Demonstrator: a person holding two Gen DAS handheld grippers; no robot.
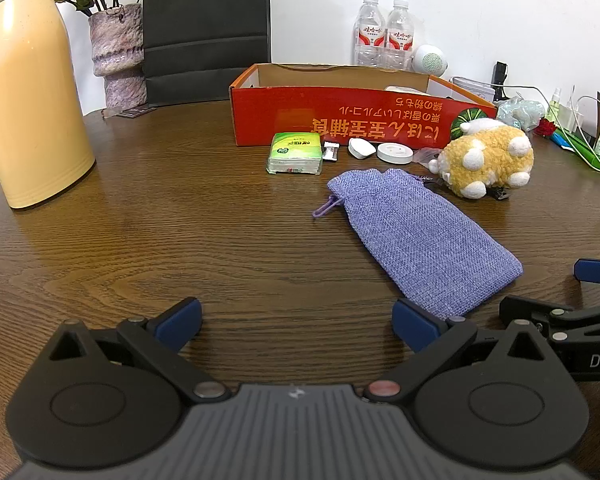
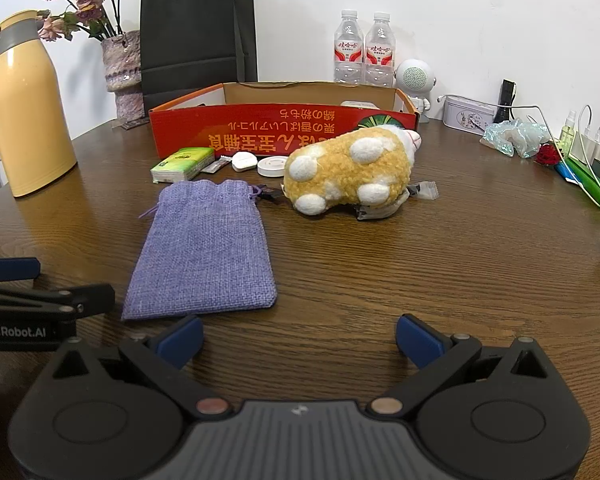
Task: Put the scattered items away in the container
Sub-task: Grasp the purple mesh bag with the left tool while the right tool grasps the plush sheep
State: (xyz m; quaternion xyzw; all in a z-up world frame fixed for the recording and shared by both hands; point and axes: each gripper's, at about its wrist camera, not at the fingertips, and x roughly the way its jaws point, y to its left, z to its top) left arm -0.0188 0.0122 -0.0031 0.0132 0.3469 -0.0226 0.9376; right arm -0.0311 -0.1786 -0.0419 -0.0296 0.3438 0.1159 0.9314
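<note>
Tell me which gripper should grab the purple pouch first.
Left, probably. The purple pouch has its near corner just ahead of the left gripper, beside its right finger. The right gripper faces bare table, with the pouch off to its left. Both are open and empty.

two water bottles (image 2: 364,48), one pouch (image 2: 204,248), one plush (image 2: 352,168)

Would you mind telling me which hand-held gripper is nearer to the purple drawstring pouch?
Left. The left hand-held gripper has its right fingertip beside the purple pouch, at its near end. The right hand-held gripper sits open further to the right, the pouch ahead to its left.
</note>
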